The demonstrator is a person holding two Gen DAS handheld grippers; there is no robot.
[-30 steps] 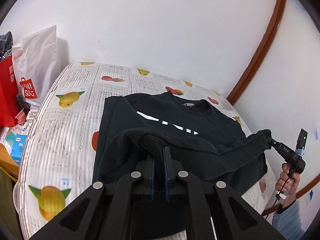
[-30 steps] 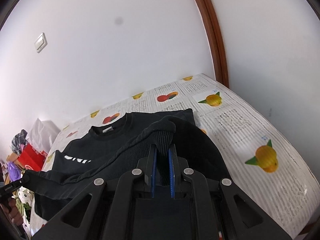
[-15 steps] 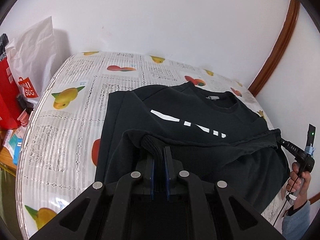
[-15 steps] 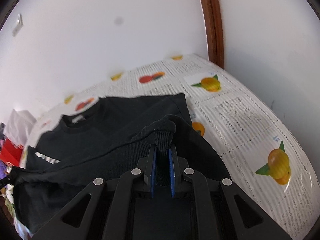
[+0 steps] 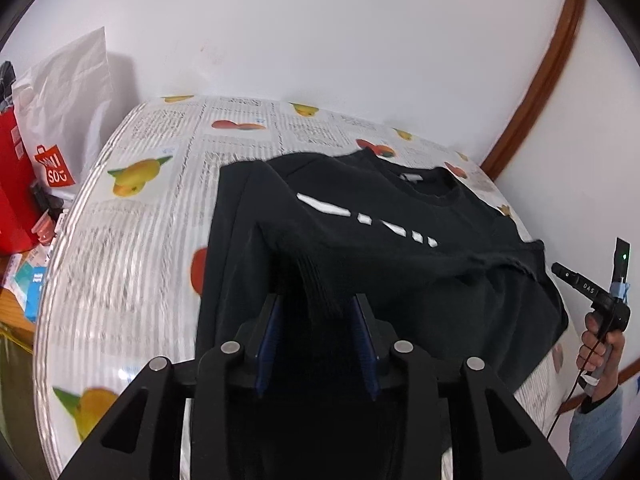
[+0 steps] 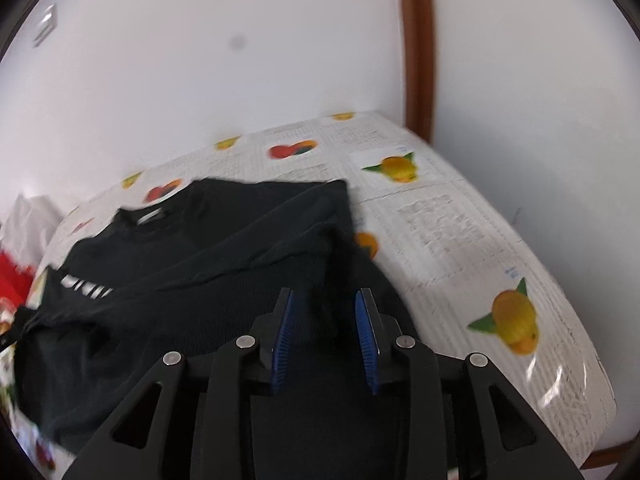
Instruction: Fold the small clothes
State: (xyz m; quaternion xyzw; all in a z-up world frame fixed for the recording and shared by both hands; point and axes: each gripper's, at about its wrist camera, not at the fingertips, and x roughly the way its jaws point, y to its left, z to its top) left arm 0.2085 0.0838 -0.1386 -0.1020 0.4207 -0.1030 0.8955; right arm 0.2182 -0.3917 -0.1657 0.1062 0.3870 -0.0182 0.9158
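Table [image 5: 132, 236] w/ fruit-print cover fills both views. Black sweatshirt [image 5: 360, 216] lies on it, frame centre, lower hem folded up over the chest. Left wrist view only: white shopping bag [image 5: 68, 120] upper left, person's hand [image 5: 600, 340] lower right. Left gripper [image 5: 316, 332] & right gripper [image 6: 325, 334]: jaws opening, ribbed hem between pads, not pinched.

A round table [image 5: 132, 240] wears a glossy newspaper-print cloth dotted with pictures of yellow and red fruit. Beyond its left edge a white paper bag [image 5: 76, 80] leans against the white wall [image 5: 320, 32], beside a red shopping bag [image 5: 16, 184] and small boxes [image 5: 30, 284]. A brown wooden trim [image 6: 414, 48] runs up the wall, and a light switch [image 6: 45, 29] sits high on it.
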